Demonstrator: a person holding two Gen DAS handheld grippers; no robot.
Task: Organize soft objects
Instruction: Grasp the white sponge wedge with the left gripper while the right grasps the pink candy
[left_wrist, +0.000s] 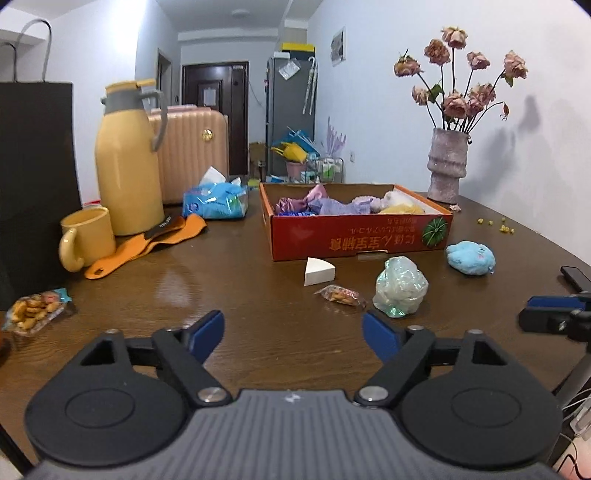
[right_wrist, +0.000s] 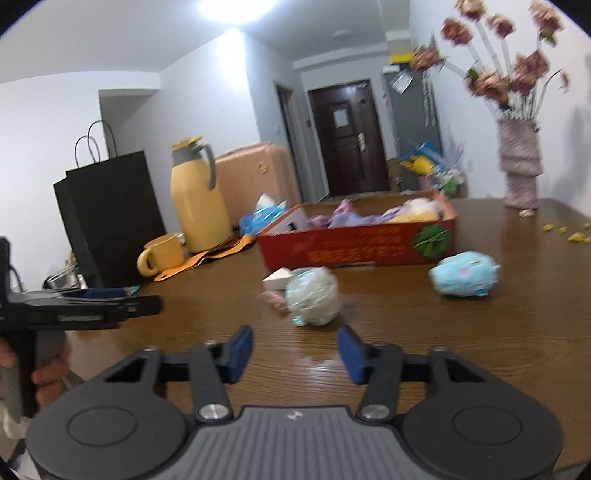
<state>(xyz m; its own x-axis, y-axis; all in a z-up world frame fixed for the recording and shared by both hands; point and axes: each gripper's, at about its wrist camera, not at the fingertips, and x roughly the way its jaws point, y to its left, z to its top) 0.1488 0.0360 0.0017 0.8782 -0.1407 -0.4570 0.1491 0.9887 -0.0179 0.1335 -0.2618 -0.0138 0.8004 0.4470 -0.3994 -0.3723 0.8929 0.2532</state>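
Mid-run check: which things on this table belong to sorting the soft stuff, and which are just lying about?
Belongs to the job:
- red cardboard box, soft items already inside
- blue plush toy
- pale green crinkly bundle
- white wedge sponge

Just lying about:
- yellow thermos
- yellow mug
- vase of dried flowers
- wrapped snack
- tissue pack
- black phone
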